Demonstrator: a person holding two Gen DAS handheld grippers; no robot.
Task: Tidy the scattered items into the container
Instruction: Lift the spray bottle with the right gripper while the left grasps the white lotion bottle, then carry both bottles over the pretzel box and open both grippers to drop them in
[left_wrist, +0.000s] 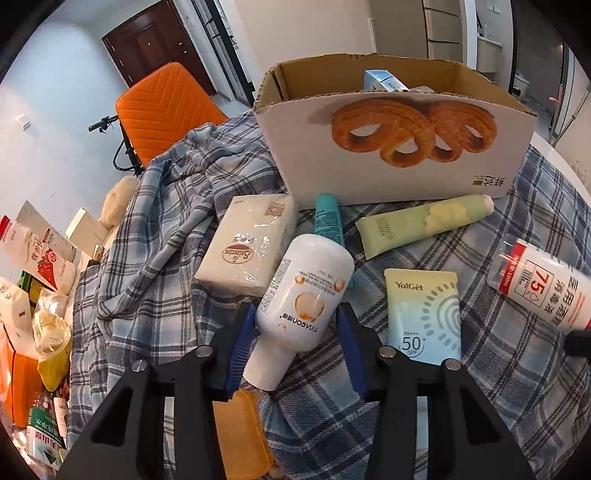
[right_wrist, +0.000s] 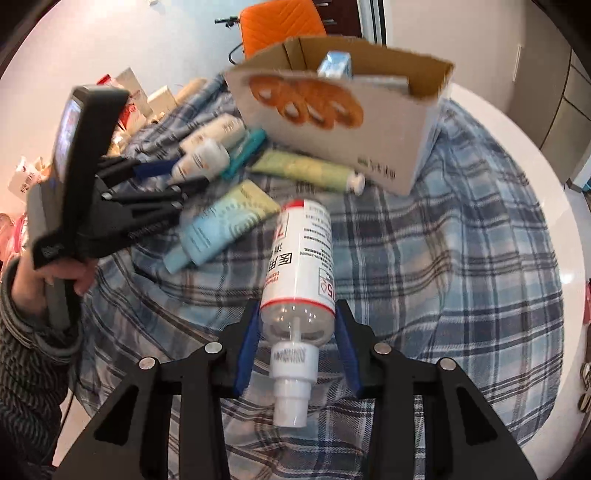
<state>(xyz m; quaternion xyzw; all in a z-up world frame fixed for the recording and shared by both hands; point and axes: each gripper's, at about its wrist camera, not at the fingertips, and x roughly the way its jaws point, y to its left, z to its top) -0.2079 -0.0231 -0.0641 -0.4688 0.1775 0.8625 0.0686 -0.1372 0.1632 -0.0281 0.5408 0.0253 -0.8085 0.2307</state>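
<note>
The cardboard box (left_wrist: 399, 122) with a pastry print stands at the back of the plaid cloth; it also shows in the right wrist view (right_wrist: 369, 122). My left gripper (left_wrist: 297, 325) is shut on a white TINACON bottle (left_wrist: 303, 295), also seen from the side (right_wrist: 203, 158). My right gripper (right_wrist: 297, 325) is shut on a white disinfectant spray bottle (right_wrist: 303, 254) with a red-edged label, held above the cloth; it also shows at the right in the left wrist view (left_wrist: 543, 288). A blue carton (left_wrist: 384, 81) stands inside the box.
On the cloth lie a tissue pack (left_wrist: 247, 243), a teal tube (left_wrist: 328, 221), a green tube (left_wrist: 424, 225) and a YalGet sunscreen tube (left_wrist: 424, 314). An orange chair (left_wrist: 162, 107) stands behind. Cluttered packages (left_wrist: 37, 266) sit at the left. The white table edge (right_wrist: 535, 166) curves right.
</note>
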